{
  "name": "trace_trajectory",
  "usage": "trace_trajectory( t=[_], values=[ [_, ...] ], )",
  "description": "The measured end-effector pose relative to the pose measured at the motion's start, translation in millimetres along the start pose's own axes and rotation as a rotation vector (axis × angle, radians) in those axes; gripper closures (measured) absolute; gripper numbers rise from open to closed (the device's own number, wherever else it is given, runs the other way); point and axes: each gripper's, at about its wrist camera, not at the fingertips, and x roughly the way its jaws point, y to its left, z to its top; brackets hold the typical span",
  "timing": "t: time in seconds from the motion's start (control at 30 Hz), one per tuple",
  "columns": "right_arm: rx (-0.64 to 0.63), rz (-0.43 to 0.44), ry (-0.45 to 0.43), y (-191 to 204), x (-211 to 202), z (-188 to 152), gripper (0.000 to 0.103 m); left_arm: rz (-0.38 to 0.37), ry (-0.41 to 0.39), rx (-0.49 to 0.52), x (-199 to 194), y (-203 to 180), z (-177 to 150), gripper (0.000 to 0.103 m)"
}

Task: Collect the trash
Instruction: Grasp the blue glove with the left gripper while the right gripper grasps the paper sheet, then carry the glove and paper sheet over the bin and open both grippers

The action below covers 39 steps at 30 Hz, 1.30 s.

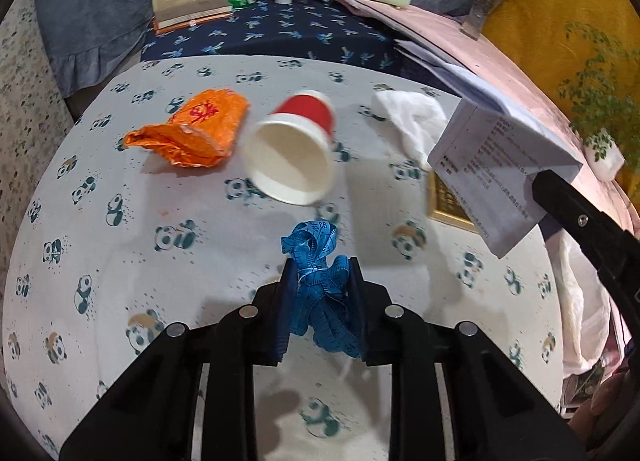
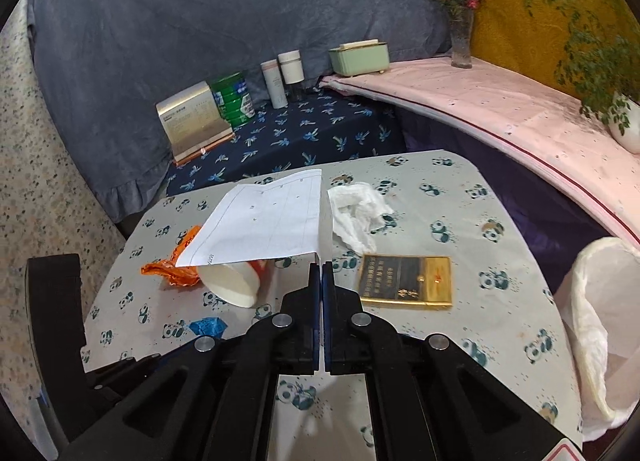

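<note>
Right tool (image 2: 321,267) clamped on paper (image 2: 260,217), left tool (image 1: 320,273) clamped on tape (image 1: 320,273); bin bag (image 2: 592,301) lies nearer the right.

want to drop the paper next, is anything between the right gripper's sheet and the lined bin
Nothing visible blocks it. The right gripper holds the paper sheet above the table; the lined bin stands open off the table's right edge.
</note>
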Motion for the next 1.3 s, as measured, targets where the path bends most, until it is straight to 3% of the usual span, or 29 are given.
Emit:
trace_trajectory(
  t=[0.63, 0.9, 1.3],
  values=[
    [0.141, -0.093, -0.077, -82, -66, -22, 0.102, -0.086, -0.01, 0.115, -31, -61, -21, 0.08],
    [0.217, -0.147, -0.1, -133, -91, -34, 0.102, -0.144, -0.017, 0.239, -38, -127, -31, 0.08],
    [0.366, -0.258, -0.134, -227, -134, -64, 0.102, -0.315, 0.008, 0.428, -38, -235, -59, 0.08]
  ],
)
